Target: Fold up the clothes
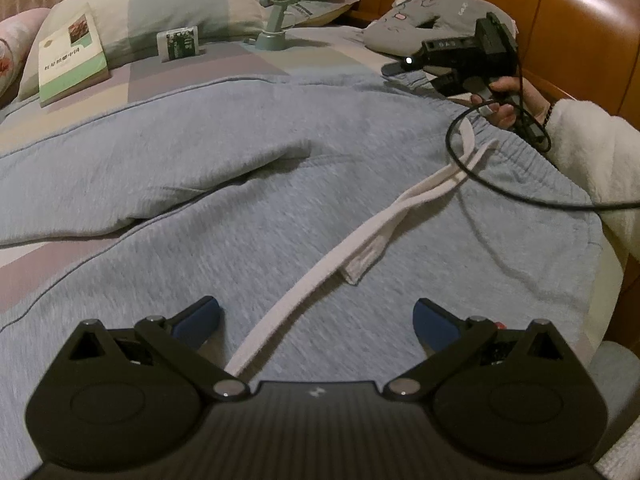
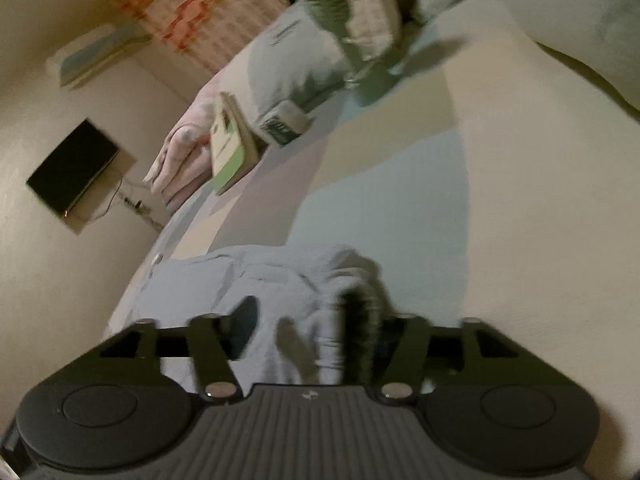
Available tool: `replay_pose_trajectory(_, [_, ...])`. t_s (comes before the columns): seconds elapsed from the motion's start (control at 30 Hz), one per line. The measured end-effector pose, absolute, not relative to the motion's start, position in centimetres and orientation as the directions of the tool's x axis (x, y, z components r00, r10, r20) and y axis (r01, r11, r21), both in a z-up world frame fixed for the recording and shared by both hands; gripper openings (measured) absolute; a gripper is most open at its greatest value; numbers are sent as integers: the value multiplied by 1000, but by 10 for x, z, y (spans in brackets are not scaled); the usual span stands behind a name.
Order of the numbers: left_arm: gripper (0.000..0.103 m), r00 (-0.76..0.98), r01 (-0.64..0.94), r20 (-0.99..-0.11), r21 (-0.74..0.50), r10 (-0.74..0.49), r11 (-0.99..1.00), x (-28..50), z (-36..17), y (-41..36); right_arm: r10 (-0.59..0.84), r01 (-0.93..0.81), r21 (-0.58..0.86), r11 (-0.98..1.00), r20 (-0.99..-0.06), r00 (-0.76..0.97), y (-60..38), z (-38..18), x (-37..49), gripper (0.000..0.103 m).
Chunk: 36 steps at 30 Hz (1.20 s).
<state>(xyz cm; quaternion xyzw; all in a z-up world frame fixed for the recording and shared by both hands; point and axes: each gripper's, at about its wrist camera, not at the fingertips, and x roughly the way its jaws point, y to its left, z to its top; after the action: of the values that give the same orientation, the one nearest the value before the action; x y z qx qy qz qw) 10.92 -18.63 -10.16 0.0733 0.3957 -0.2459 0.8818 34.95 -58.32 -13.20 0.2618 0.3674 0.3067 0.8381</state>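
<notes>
Grey-blue sweatpants (image 1: 240, 184) lie spread across the bed, their elastic waistband (image 1: 520, 152) at the right and a white drawstring (image 1: 360, 236) trailing over the front. My left gripper (image 1: 316, 316) hovers low over the pants near the drawstring, jaws wide open and holding nothing. My right gripper (image 1: 420, 72), held by a hand (image 1: 504, 100) in a white fluffy sleeve, sits at the far waistband corner. In the right wrist view a bunch of the pants' fabric (image 2: 224, 280) lies between the right gripper's (image 2: 304, 316) blurred fingers, which still stand apart.
A book (image 1: 72, 56), a small box (image 1: 180, 42) and a green desk fan (image 1: 280, 0) stand by the pillow (image 1: 180, 8) at the far end. A grey plush cushion (image 1: 432, 16) lies by the wooden headboard (image 1: 560, 20). A black cable (image 1: 500, 184) loops over the waistband.
</notes>
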Motion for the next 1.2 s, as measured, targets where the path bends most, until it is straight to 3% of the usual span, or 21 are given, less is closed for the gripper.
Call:
replay_pose_trajectory(0.07, [102, 566, 494, -734, -61, -374, 867, 109, -102, -187, 662, -323, 606, 727, -495, 562, -575, -128, 347, 65])
replay_pose_trajectory(0.1, [102, 566, 495, -734, -61, -375, 866, 109, -102, -187, 639, -323, 575, 752, -514, 572, -571, -125, 346, 54])
replay_pose_trajectory(0.13, [102, 565, 496, -734, -63, -377, 866, 110, -102, -186, 614, -312, 551, 774, -532, 582, -569, -125, 345, 36])
replay_pose_trajectory(0.17, [102, 563, 495, -734, -68, -379, 866, 110, -101, -185, 601, -291, 551, 782, -542, 588, -571, -126, 345, 33])
replay_pose_trajectory(0.37, [102, 560, 490, -733, -84, -386, 868, 112, -96, -180, 555, -280, 502, 819, -568, 608, -562, -115, 338, 31])
replay_pose_trajectory(0.67, [102, 605, 487, -692, -68, -392, 871, 116, -76, -171, 573, -389, 426, 817, -524, 630, -537, -60, 306, 31])
replay_pose_trajectory(1.2, [102, 726, 544, -630, 280, -275, 791, 170, -53, -188, 589, -494, 327, 805, -531, 609, -495, -26, 243, 31])
